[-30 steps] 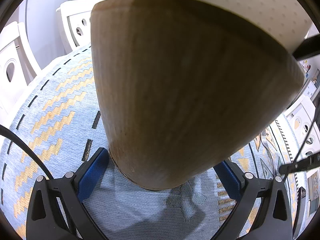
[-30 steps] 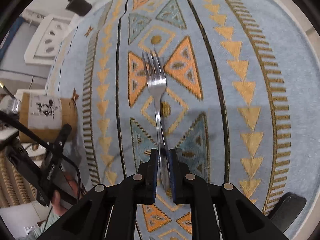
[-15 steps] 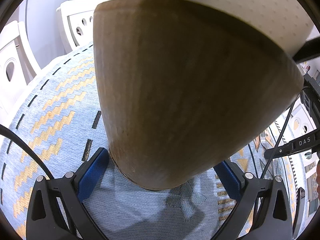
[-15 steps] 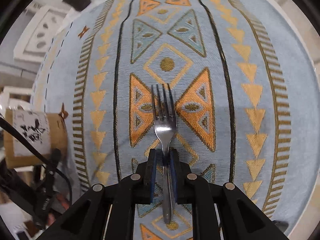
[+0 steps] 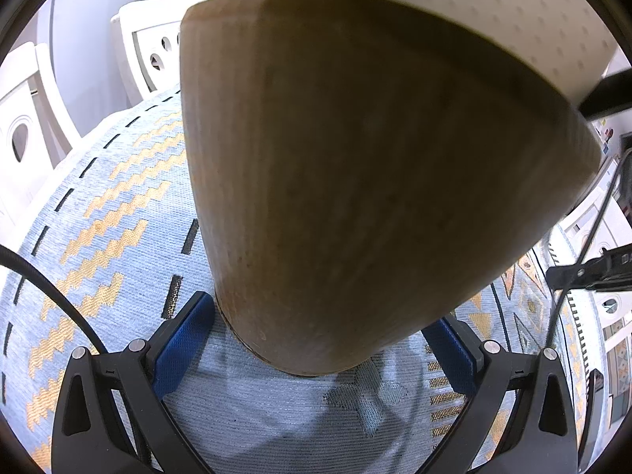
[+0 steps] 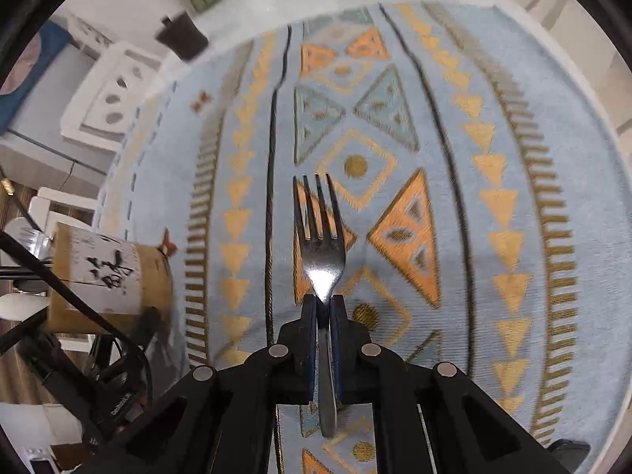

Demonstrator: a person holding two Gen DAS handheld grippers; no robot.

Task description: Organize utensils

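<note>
I am working over a round table covered by a pale blue woven tablecloth (image 6: pixel 513 91) patterned with orange and gold triangles, diamonds and dark stripes; in the left wrist view the same cloth shows gold zigzag bands and black dashes. White chairs (image 5: pixel 154 47) with cut-out holes in their backs stand behind the table at the upper left of that frame, and another white chair (image 6: pixel 114 102) sits at the upper left of the right wrist view, beyond the table edge. A small dark object (image 6: pixel 181 35) rests near the cloth's far rim at the top left there, too blurred to identify.

The bamboo utensil holder (image 5: pixel 355 181) fills most of the left wrist view, standing on the cloth with a white dotted label wrapped round its upper part. It blocks nearly everything beyond it. My left gripper (image 5: pixel 316 339) has its blue pads (image 5: pixel 177 351) on either side of the holder's base, clamped against it. Black cables cross the lower left and right edges of that frame.

In the right wrist view the holder appears at the middle left, its label bearing black brush lettering, with the left gripper's black frame and cables below it.

My right gripper (image 6: pixel 324 304) is pressed together on the neck of a metal fork (image 6: pixel 320 237), at the centre of the frame. The tines point toward the top of the frame and the handle runs back between the fingers toward the bottom edge. The fork is above the cloth's central diamond pattern, well apart from the holder.
</note>
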